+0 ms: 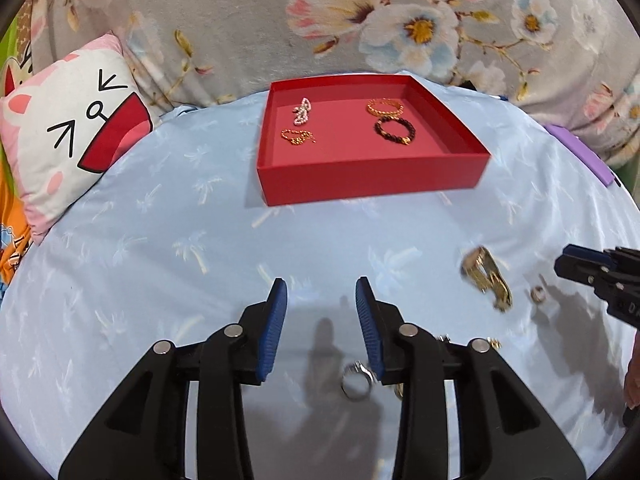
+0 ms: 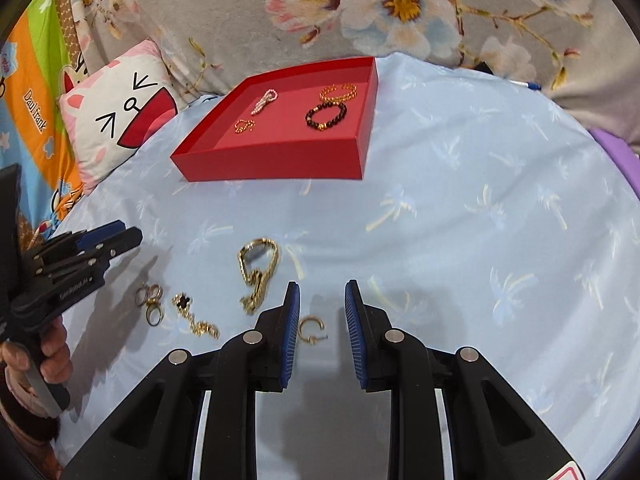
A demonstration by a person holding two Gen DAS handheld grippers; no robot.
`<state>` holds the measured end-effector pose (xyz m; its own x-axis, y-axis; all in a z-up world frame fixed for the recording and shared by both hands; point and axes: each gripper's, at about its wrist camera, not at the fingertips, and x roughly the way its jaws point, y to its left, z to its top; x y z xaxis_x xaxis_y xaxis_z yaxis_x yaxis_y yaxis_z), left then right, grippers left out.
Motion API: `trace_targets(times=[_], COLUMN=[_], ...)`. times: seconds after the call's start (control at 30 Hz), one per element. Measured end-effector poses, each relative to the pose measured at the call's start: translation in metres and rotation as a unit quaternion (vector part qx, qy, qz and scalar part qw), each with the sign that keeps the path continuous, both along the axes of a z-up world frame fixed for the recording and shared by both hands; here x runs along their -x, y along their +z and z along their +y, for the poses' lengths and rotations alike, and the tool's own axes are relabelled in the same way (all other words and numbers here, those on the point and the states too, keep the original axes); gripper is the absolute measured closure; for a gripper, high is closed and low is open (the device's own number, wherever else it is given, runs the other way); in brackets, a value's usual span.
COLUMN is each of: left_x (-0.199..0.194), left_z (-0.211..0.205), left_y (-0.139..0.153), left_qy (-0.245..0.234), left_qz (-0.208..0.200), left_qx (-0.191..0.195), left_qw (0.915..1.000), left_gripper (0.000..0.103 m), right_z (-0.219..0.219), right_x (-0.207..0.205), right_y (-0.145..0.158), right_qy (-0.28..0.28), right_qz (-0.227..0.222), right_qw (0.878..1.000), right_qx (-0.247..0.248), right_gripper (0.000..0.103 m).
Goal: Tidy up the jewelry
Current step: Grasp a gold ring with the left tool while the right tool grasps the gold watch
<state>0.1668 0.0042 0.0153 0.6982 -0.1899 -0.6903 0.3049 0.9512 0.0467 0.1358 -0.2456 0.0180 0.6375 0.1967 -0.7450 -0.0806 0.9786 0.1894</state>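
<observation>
The gold chain (image 2: 258, 274) on the blue bedsheet (image 2: 480, 220), near the red tray (image 2: 276, 162), looks limp and slippery; pinch its bunched links. The small gold hoop (image 2: 311, 330), lying between the right claw (image 2: 322, 334)'s part-open, empty jaws, is light and stiff. The left claw (image 1: 321, 330), also part-open and empty, half hides a silver ring (image 1: 355, 383).
</observation>
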Motion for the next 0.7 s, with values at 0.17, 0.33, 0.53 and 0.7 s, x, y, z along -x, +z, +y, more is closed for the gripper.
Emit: trace_targets(times=[0.17,0.33,0.53,0.7], left_x=[0.024,0.035,0.039,0.037], left_z=[-0.006,-0.016,-0.025,-0.03], left_y=[-0.012,-0.024,-0.029,-0.032], left_qy=[-0.025,-0.038,-0.043,-0.043], left_qz=[0.014,0.03,0.029,0.035], left_qx=[0.003,-0.005,-0.011,-0.018], left_qw=[0.9996,0.9988,0.9986,0.9983], left_gripper=[0.068,0.068,0.054,0.054], right_z=[0.001,-0.002,-0.002,-0.001], right_x=[0.009,0.011,0.012,0.011], right_y=[-0.002,-0.001,0.001,0.002], right_qy=[-0.002,-0.004,-0.002,-0.001], right_qz=[-0.005,-0.007,-0.011,-0.011], right_qw=[1.0,1.0,1.0,1.0], right_qx=[0.001,-0.007,-0.009,-0.008], right_gripper=[0.08,0.08,0.08,0.08])
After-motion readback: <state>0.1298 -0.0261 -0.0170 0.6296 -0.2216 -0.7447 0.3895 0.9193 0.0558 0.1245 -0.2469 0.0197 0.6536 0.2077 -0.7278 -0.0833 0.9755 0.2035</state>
